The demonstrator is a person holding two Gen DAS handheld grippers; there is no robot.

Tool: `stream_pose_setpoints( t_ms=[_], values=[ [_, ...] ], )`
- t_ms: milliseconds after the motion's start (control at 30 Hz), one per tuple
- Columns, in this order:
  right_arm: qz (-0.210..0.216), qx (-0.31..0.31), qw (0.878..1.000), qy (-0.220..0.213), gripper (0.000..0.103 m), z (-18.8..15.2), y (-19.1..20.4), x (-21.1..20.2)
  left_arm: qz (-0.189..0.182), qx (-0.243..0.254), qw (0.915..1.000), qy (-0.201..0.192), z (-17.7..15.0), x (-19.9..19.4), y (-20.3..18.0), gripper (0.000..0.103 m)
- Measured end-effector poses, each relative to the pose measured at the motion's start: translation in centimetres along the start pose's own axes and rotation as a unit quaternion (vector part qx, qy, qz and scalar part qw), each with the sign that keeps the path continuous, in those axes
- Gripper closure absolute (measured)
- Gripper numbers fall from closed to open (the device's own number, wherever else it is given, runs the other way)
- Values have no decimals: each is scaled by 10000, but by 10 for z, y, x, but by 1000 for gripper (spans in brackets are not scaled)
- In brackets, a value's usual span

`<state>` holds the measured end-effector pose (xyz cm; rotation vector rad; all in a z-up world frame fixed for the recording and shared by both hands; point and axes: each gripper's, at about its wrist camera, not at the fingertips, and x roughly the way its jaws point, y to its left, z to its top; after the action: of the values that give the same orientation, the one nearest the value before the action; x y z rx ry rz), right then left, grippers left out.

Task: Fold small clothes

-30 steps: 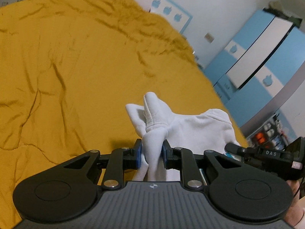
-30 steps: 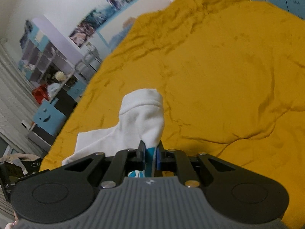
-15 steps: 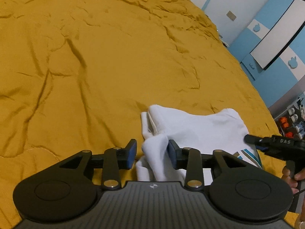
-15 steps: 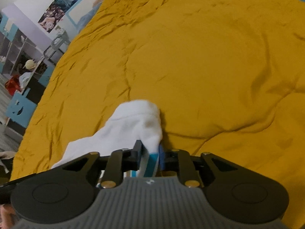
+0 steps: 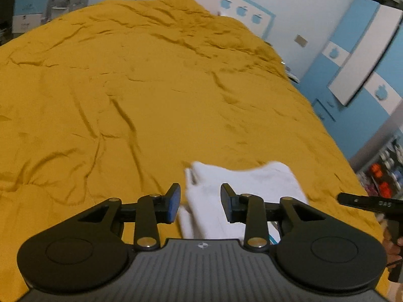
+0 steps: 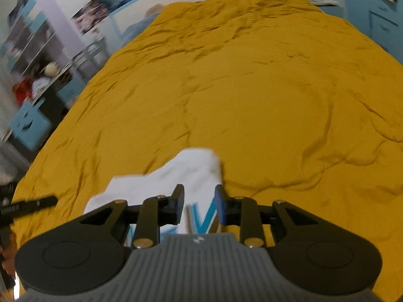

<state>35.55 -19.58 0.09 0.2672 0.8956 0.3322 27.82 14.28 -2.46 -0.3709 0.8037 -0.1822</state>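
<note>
white garment (image 5: 241, 183) lay flat on yellow bedspread (image 5: 126, 105), just ahead of and below both grippers, blue lettering (image 6: 204, 219) on near part; left gripper (image 5: 200, 202) above it, jaws parted and closing, pads off cloth; right gripper (image 6: 199, 205) over lettering, jaws opening, gripping nothing; blue wardrobe (image 5: 357, 75) beyond bed, right of left gripper.

White garment (image 5: 241, 183) with blue lettering, mustard bedspread (image 5: 126, 88).

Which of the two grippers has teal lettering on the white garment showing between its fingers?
The right gripper: teal lettering on the white garment shows between its opening fingers, which don't grip it. Between the left gripper fingers, only plain white cloth shows.
</note>
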Motion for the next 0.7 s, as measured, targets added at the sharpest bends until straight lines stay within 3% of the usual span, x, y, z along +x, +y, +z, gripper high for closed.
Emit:
stream_pose_setpoints(
  t_ms=[333,533,700],
  values=[
    [-55,-1037,9944,170,80,-69,38,-65,-367,508,9974,368,-32,-27,-49,71],
    [-174,-1452,9890,224,91,-118,46,-78,-429,865,9934,613,-75,-26,-66,79],
    [-453,-1643,9849,293,93,-147,47,-76,-317,848,9918,900,-101,-18,-63,84]
  ],
)
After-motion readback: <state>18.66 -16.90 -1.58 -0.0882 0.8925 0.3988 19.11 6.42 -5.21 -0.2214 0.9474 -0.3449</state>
